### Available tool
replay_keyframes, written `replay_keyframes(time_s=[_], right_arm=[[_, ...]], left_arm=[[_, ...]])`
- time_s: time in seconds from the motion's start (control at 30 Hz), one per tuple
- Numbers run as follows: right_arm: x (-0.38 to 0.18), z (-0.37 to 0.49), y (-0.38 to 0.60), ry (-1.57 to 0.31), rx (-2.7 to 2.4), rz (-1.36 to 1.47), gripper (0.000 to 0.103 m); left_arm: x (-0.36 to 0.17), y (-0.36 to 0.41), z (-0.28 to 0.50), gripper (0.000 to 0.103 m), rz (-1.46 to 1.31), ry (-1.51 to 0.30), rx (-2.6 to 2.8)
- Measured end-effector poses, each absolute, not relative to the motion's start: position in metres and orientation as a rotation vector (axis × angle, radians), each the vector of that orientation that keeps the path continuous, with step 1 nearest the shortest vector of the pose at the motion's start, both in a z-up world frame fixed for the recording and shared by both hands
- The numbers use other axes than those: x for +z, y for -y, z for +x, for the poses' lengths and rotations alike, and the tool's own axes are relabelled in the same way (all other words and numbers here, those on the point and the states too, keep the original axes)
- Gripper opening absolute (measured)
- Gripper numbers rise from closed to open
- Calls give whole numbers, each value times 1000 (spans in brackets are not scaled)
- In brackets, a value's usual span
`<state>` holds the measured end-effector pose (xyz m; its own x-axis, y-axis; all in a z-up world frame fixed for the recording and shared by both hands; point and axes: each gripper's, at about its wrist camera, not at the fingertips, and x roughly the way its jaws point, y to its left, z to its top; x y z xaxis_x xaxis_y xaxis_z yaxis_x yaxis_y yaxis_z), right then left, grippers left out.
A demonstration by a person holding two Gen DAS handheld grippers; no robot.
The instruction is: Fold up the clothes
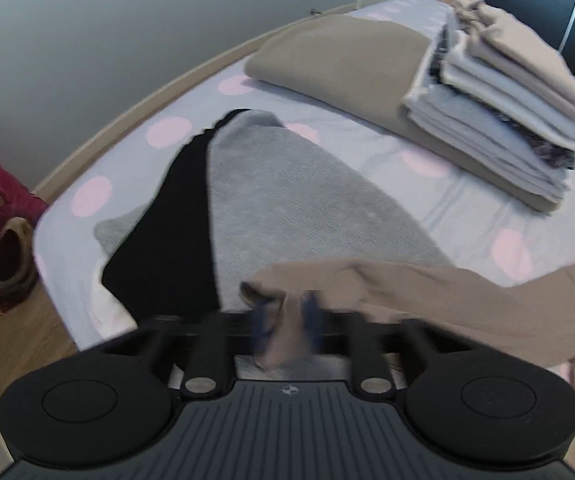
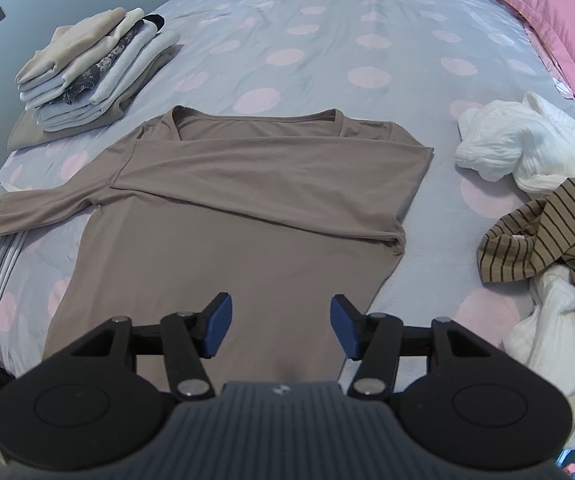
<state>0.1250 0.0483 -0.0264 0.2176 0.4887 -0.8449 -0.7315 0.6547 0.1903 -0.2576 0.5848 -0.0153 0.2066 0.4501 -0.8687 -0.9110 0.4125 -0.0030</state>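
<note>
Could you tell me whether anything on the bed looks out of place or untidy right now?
Yes: beside the neat folded stack, a white garment and a striped top lie crumpled at the right. The taupe shirt has one sleeve still stretched out left, pinched in the left gripper.

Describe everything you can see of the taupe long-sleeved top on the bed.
The taupe long-sleeved top lies flat on the dotted bedsheet, neckline away from the camera. It looks like thin, smooth jersey. One sleeve is folded across the chest; the other stretches sideways over a small folded pile, its cuff pinched in the left gripper.
</note>
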Motion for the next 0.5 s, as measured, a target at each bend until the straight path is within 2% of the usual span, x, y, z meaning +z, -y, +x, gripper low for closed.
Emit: replay_keyframes(time_s=[0.2,0.5], right_arm=[[-28,125,-49,-1052,860,-281,58],[-34,130,-48,-1058,819,-290,58]], left_arm=[[20,-550,-236,2,-567,-806,869],[51,-471,-157,2,-531,-764,560]])
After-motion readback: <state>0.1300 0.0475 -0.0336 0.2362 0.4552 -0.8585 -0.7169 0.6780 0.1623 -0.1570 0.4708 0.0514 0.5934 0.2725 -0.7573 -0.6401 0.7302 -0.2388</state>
